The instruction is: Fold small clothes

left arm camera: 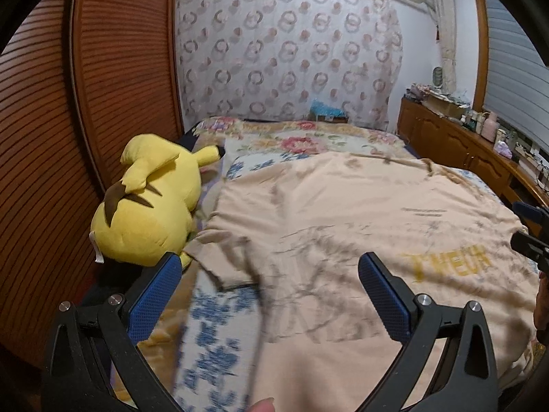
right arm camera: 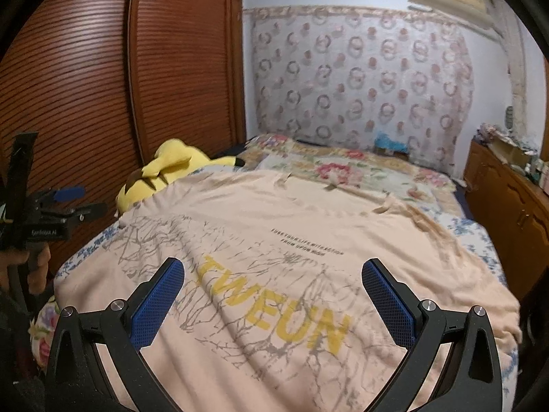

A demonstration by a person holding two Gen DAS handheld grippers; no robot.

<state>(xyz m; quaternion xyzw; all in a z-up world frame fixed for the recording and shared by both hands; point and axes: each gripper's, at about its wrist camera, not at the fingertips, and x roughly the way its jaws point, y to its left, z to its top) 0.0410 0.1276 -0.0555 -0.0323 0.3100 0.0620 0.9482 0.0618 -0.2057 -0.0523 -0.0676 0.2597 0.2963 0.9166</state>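
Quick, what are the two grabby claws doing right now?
Left gripper: open, holding nothing, above the shirt.
Right gripper: open, holding nothing, above the shirt.

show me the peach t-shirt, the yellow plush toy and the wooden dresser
peach t-shirt (right arm camera: 260, 213): right wrist view, plain cloth above the printed lettering.
yellow plush toy (left arm camera: 151, 206): left wrist view, middle of its back.
wooden dresser (left arm camera: 442, 137): left wrist view, a cabinet door on its front.
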